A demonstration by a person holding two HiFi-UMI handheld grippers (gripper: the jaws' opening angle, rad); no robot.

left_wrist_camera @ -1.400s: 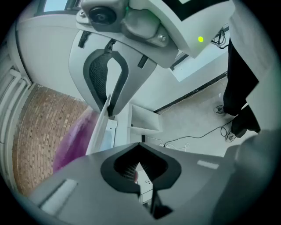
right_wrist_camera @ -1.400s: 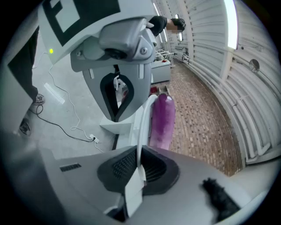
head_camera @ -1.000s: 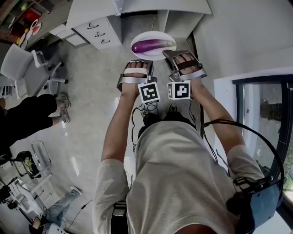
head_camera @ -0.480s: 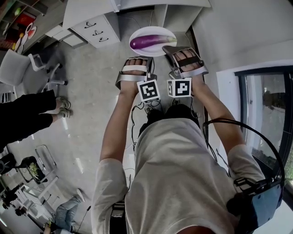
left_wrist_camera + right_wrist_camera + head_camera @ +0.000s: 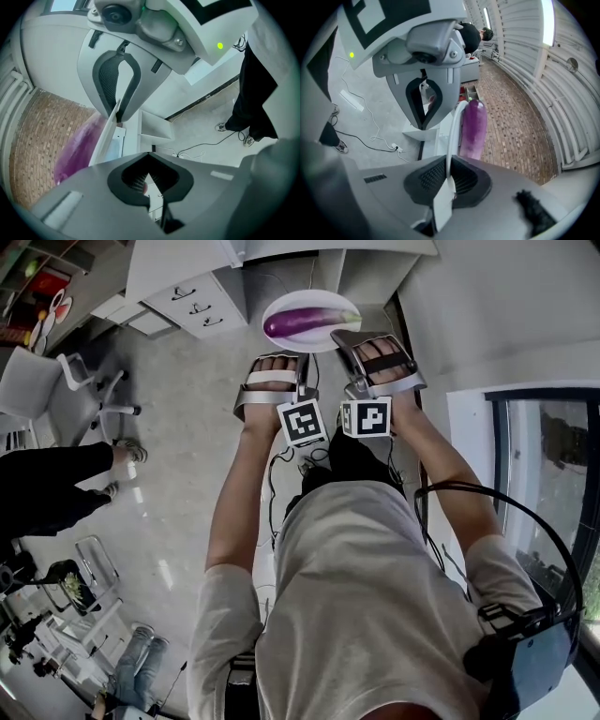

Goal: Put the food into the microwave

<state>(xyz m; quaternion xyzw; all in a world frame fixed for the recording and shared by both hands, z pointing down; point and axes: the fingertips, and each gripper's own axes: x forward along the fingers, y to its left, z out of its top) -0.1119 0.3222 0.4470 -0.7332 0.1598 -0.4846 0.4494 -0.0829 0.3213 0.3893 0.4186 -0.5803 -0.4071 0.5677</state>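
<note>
Two hand-held grippers carry one white oval plate point(image 5: 309, 299) between them, a glossy purple eggplant point(image 5: 309, 322) lying lengthwise on its smooth face. The left gripper point(image 5: 149, 185) pinches the plate's near rim at one side and the right gripper point(image 5: 447, 186) clamps the rim beside it. Each pair of ribbed black pads is pressed tight on the thin white edge, seen edge-on in both gripper views. Both tools are rounded matt-grey shells, each bearing a cube with black-and-white square markers point(image 5: 304, 423); the two cubes sit just beside each other. The plate hangs in the air in front of the person, above a pale, polished grey floor point(image 5: 197, 409). Near it stands a white drawer cabinet point(image 5: 202, 296) with small dark handles. A grey-and-white office chair point(image 5: 56, 381) and a seated person in black trousers point(image 5: 47, 488) are well apart at the left. Thin cables point(image 5: 201, 149) trail across the floor. A dark glass panel in a white frame point(image 5: 544, 465) fills the right edge.
</note>
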